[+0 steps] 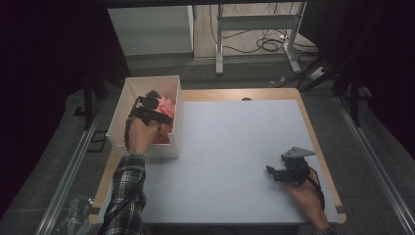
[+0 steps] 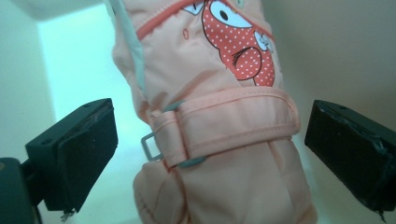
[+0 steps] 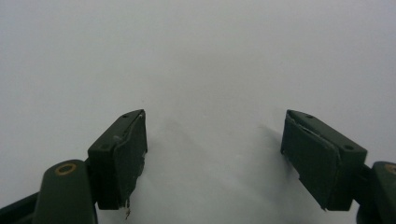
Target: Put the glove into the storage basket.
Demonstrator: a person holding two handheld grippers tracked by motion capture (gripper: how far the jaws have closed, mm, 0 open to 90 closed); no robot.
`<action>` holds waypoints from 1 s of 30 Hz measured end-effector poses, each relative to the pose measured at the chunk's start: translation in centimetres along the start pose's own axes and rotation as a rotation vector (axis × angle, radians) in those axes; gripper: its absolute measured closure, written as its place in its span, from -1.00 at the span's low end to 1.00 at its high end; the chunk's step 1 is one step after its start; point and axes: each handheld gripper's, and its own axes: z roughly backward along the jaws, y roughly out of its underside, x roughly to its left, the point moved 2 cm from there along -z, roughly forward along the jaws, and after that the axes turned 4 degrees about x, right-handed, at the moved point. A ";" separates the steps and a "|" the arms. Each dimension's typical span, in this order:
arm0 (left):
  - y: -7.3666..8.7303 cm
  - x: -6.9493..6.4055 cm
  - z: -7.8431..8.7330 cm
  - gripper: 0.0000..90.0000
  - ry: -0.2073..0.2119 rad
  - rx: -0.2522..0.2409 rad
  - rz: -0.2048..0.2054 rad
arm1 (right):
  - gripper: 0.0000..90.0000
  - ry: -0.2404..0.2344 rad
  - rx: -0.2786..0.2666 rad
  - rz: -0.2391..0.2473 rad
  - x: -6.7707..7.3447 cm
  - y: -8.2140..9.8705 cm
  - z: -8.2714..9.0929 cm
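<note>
My left gripper [image 2: 208, 154] hangs inside the white box [image 1: 117, 120], jaws spread wide with the peach mitten [image 2: 219, 140] lying between them, untouched by either pad; I judge it is resting loose on the box floor. The mitten is padded, smooth nylon, with a buckled wrist strap [image 2: 233, 123] and a dotted cartoon print ahead of the jaws. My right gripper [image 3: 215, 158] idles, jaws apart, over the bare matte table [image 3: 196, 56], holding nothing.
</note>
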 end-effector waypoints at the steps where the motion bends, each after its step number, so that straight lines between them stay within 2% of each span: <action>1: 0.1 0.1 0.2 -0.94 -0.002 -0.008 -0.006 | -0.49 0.000 0.000 0.000 0.0 0.0 0.0; 11: 0.6 0.5 2.1 -0.94 0.028 -0.094 -0.028 | -0.49 0.001 0.000 0.001 0.0 0.0 0.0; 16: 0.9 0.6 2.6 -0.96 0.069 -0.129 -0.034 | -0.49 0.001 0.000 -0.001 0.0 0.0 0.0; 20: 1.1 0.7 3.1 -0.96 0.069 -0.161 -0.042 | -0.49 0.001 0.000 0.000 0.0 0.0 0.0; 21: 1.2 0.6 3.5 -0.96 0.080 -0.177 -0.050 | -0.49 0.001 0.000 0.000 0.0 0.0 0.0; 27: 1.5 -0.2 4.7 -0.96 0.084 -0.227 -0.097 | -0.49 0.002 0.000 0.001 0.0 0.0 0.0; 30: 1.5 -0.5 5.1 -0.97 0.081 -0.238 -0.116 | -0.49 0.002 0.000 0.001 0.0 0.0 0.0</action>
